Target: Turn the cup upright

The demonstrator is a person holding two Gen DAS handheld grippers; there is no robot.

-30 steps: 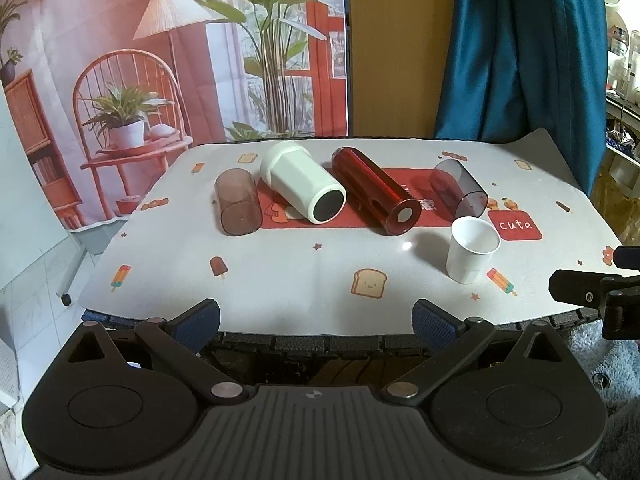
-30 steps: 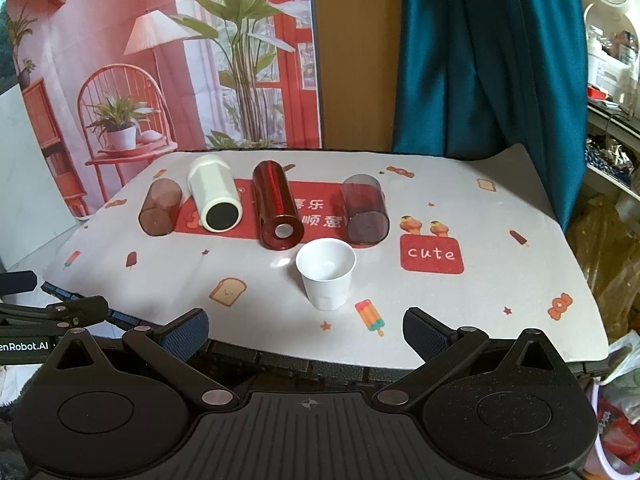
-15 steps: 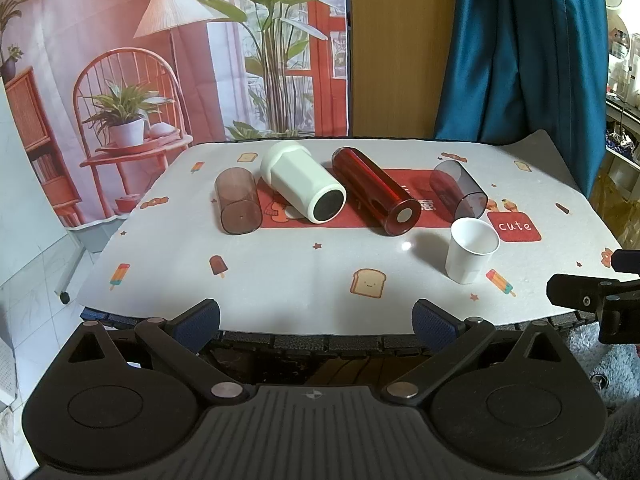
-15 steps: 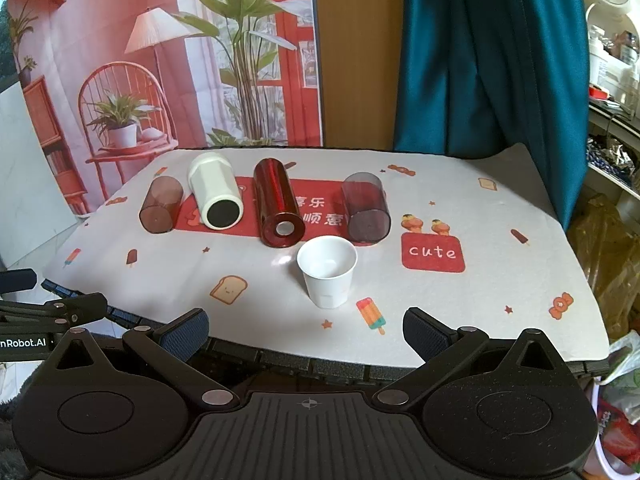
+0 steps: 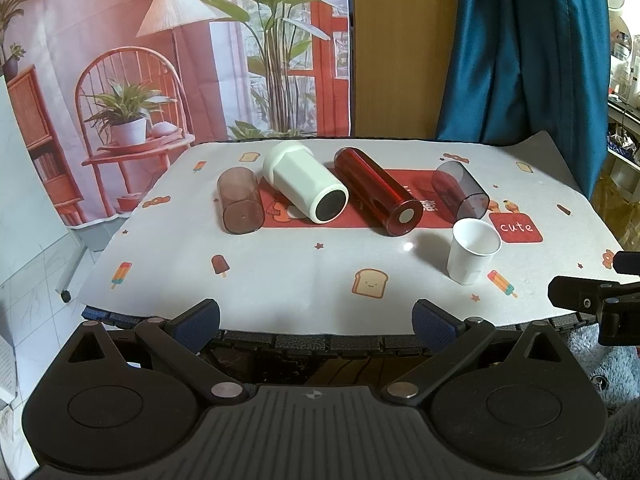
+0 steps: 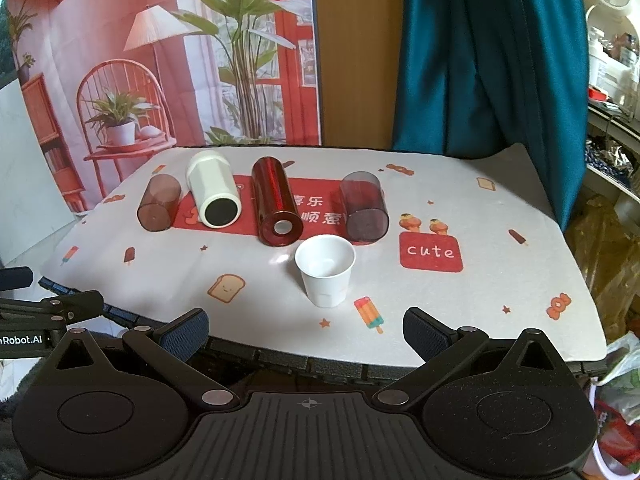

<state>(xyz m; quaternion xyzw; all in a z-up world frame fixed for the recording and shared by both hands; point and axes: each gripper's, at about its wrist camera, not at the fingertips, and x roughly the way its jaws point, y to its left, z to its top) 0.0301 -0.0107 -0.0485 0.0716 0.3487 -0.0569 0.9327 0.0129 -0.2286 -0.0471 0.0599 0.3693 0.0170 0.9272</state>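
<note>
A white paper cup [image 5: 472, 254] stands upright on the table, mouth up; it also shows in the right wrist view [image 6: 326, 272]. Behind it four cups lie on their sides: a brown translucent one [image 5: 239, 207] [image 6: 159, 208], a white one [image 5: 305, 188] [image 6: 213, 194], a shiny red one [image 5: 378, 197] [image 6: 276, 208] and a dark translucent one [image 5: 460, 196] [image 6: 364, 208]. My left gripper [image 5: 316, 322] is open and empty at the table's front edge. My right gripper [image 6: 306, 328] is open and empty, in front of the paper cup.
The table wears a white printed cloth [image 5: 280, 272] with a red panel. A teal curtain [image 5: 520, 52] hangs at the back right, a printed backdrop [image 5: 160, 60] at the back left. A bag [image 6: 612, 440] lies on the floor at the right.
Both views have shifted very slightly; the cups have not moved and both grippers stay open.
</note>
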